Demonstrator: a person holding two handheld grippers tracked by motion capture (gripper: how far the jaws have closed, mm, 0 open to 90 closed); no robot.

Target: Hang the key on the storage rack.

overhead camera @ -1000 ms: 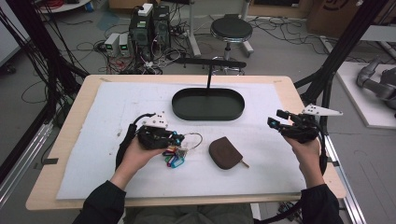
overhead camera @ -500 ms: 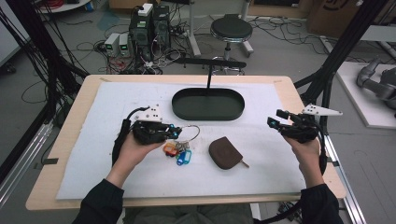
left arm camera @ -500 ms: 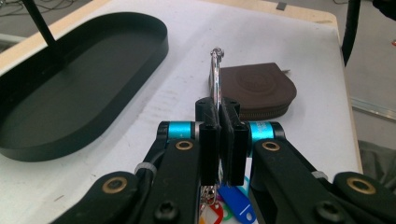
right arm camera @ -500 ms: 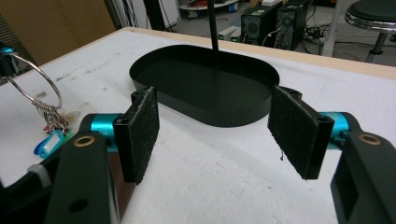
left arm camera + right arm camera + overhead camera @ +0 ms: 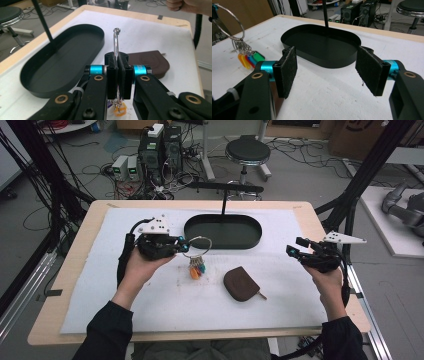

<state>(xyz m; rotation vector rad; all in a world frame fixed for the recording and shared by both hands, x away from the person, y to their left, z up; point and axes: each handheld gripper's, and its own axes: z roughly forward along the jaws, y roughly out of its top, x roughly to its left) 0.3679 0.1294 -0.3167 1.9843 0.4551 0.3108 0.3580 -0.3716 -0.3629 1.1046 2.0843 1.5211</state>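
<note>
My left gripper [image 5: 184, 245] is shut on a metal key ring [image 5: 199, 245], and several coloured key tags [image 5: 196, 268] hang from it just above the white mat. In the left gripper view the ring [image 5: 115, 42] stands up edge-on between the closed pads [image 5: 117, 60], with an orange tag [image 5: 119, 111] dangling below. A black oval tray [image 5: 225, 247] lies just beyond the ring. A brown pouch [image 5: 241, 284] rests on the mat right of the keys. My right gripper [image 5: 295, 246] is held at the table's right side, open and empty [image 5: 327, 68], facing the tray [image 5: 322, 45] and the hanging keys [image 5: 249, 60].
A thin black post with a crossbar [image 5: 223, 202] rises from the tray's far side. The white mat [image 5: 150, 310] covers most of the wooden table. Beyond the table stand a stool [image 5: 247, 152] and computer cases [image 5: 162, 147] amid cables.
My left gripper has risen and moved a little toward the tray, lifting the key ring so the tags hang off the mat. The right gripper has stayed still.
</note>
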